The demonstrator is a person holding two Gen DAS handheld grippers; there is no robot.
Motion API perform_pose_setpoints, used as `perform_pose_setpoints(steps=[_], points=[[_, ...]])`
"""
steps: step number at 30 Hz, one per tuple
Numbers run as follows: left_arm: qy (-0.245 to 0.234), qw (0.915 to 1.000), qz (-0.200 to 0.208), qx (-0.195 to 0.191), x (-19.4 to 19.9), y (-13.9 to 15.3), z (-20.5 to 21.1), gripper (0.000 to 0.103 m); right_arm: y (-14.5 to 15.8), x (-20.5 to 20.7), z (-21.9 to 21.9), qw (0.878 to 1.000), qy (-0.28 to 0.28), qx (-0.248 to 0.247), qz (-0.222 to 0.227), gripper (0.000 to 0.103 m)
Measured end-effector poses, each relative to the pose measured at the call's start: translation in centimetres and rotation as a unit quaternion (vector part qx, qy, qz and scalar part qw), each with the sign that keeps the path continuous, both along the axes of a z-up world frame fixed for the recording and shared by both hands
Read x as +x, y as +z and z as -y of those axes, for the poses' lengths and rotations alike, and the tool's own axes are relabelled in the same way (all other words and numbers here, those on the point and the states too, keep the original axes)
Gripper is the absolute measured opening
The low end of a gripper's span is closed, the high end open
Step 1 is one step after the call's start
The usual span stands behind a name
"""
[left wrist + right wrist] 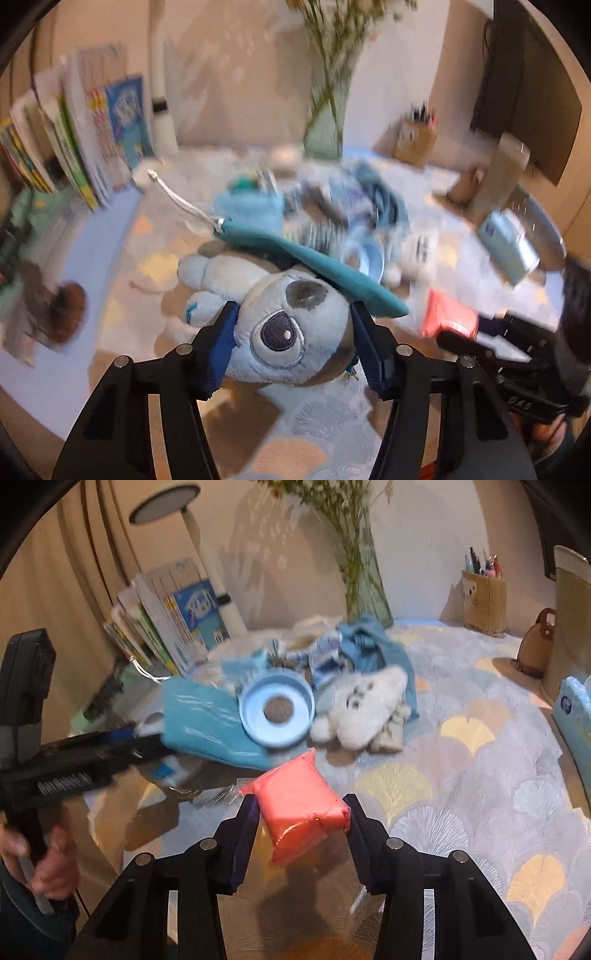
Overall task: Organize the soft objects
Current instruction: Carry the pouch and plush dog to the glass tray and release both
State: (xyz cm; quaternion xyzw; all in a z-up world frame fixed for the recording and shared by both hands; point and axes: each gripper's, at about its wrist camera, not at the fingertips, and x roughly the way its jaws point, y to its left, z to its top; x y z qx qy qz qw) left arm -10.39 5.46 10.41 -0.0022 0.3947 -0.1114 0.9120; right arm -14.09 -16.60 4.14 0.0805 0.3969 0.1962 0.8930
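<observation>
Warm, fairly dim indoor light fills both fisheye views, whose dark rounded corners bend the scene. Beyond the left gripper (291, 328), the stacked upright books (85, 147) and glass vase of stems (327, 110) smear with motion blur (the held blue plush dog (280, 325) stays sharp). Soft shadows fall under the right gripper (301, 812).

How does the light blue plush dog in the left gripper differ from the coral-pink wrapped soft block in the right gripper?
The light blue plush dog is fuzzy fabric with a stitched eye and a teal ear; the coral-pink wrapped soft block is smooth, plain and sealed in clear film. The dog fills the jaws more widely than the block. Both are soft and clamped, one in the left gripper, one in the right gripper.
</observation>
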Motion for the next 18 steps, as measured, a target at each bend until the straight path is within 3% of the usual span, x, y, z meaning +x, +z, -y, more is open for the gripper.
perform_pose_setpoints(steps=[4, 5, 6, 7, 8, 10, 12, 15, 18], points=[[-0.009, 0.9986, 0.042, -0.031, -0.6, 4.6, -0.9, 0.057, 1.4, -0.5, 0.8, 1.000, -0.016, 0.014, 0.012, 0.045], [-0.011, 0.9988, 0.044, -0.020, -0.4, 5.0, -0.5, 0.058, 1.6, -0.7, 1.0, 1.000, -0.021, 0.013, 0.017, 0.045], [-0.010, 0.9995, 0.029, 0.006, 0.4, 4.5, 0.0, 0.058, 1.9, -0.9, 1.2, 0.999, -0.028, 0.010, 0.021, 0.045], [0.002, 0.9987, -0.015, 0.048, 2.1, 2.8, 0.8, 0.057, 2.0, -1.1, 1.5, 0.999, -0.033, 0.010, 0.021, 0.045], [0.011, 0.9967, -0.054, 0.060, 3.0, 1.2, 1.0, 0.057, 2.0, -1.1, 1.7, 0.999, -0.037, 0.012, 0.017, 0.045], [-0.002, 0.9959, -0.086, 0.028, 3.3, -0.6, 0.7, 0.055, 1.7, -1.0, 2.4, 0.999, -0.042, 0.021, 0.002, 0.045], [-0.018, 0.9960, -0.088, -0.002, 2.2, -1.3, 0.4, 0.055, 1.7, -1.4, 2.8, 0.999, -0.043, 0.022, 0.002, 0.045], [-0.017, 0.9961, -0.083, 0.022, 0.5, -1.5, 0.2, 0.055, 1.6, -2.0, 3.1, 0.999, -0.047, 0.007, 0.006, 0.045], [-0.030, 0.9970, -0.070, 0.014, -1.1, -0.5, -0.7, 0.055, 1.6, -2.0, 3.6, 0.999, -0.044, 0.018, 0.004, 0.045]])
